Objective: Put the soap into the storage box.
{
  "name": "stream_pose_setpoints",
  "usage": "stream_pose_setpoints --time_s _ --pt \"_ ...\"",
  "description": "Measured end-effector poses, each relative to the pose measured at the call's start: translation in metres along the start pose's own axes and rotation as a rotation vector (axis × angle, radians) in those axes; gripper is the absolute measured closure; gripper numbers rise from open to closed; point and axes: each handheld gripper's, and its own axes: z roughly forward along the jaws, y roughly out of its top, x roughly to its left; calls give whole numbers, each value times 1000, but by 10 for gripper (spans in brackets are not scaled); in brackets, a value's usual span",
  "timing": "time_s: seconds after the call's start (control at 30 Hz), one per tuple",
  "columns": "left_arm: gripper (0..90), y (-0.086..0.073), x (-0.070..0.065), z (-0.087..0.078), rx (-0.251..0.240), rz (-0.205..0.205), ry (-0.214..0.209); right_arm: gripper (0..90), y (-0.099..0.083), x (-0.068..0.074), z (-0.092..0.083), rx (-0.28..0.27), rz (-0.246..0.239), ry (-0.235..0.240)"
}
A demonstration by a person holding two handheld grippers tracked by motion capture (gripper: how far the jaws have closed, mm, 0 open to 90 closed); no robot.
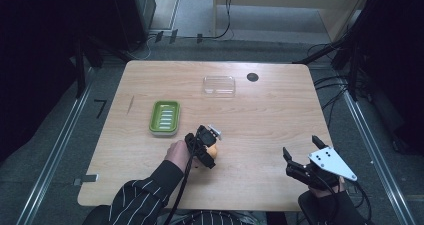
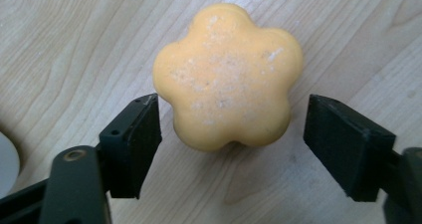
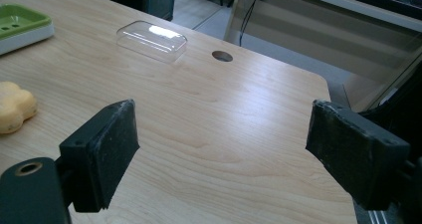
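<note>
On the counter (image 1: 250, 115), the soap dish (image 1: 164, 117) sits left of centre in the high view, with the clear lid (image 1: 219, 85) above and to its right, toward the counter's far edge. Just right of the lid lies a round hole (image 1: 252, 77). The flower-shaped soap (image 2: 229, 77) rests on the counter below and right of the dish, near centre frame, between the parted jaws of the left tongs (image 1: 207, 147). The right tongs (image 1: 300, 157) hang over the lower right of the counter, well apart from the soap.
</note>
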Motion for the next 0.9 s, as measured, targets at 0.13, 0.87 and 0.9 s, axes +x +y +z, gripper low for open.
stream_pose_setpoints --time_s 0.13,0.87,0.9 --pt "309 0 3 3 1 -7 2 133 0 0 0 0 0 0" --pt "387 -22 11 -1 28 62 -35 134 0 0 0 0 1 2" --pt "372 -22 11 -1 27 65 -20 133 0 0 0 0 1 2"
